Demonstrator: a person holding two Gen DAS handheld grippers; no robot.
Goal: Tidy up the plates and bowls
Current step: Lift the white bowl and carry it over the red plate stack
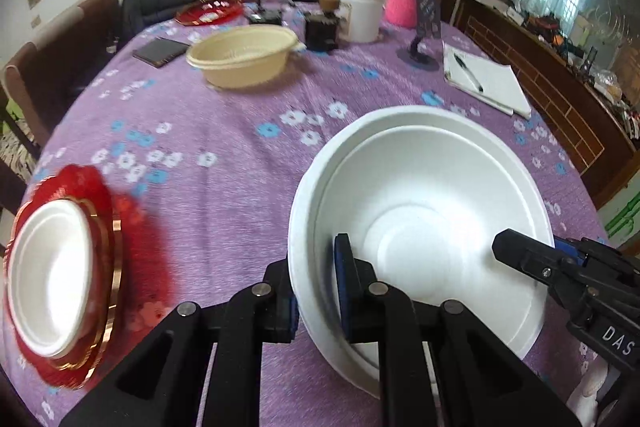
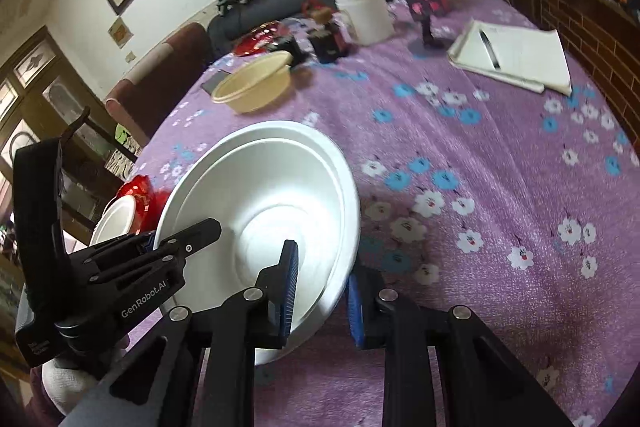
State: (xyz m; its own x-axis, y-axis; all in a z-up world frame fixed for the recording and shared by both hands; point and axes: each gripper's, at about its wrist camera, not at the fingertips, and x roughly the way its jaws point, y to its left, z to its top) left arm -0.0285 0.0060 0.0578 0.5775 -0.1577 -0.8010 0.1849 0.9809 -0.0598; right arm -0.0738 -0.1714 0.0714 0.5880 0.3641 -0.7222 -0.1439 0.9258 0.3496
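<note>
Tilted white foam bowl (image 1: 420, 211), rim pinched at opposite sides, above purple floral tablecloth (image 1: 240, 131).

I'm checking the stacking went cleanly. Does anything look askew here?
Yes: the white bowls are nested off-centre, the inner rim showing a wider gap on one side. Both grippers, left and right, clamp the rim, holding them tilted.

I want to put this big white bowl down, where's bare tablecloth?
Bare cloth lies between the white bowl, the cream bowl and the red plate, and right of the bowl below the notepad. The far edge around the white tub is crowded.
</note>
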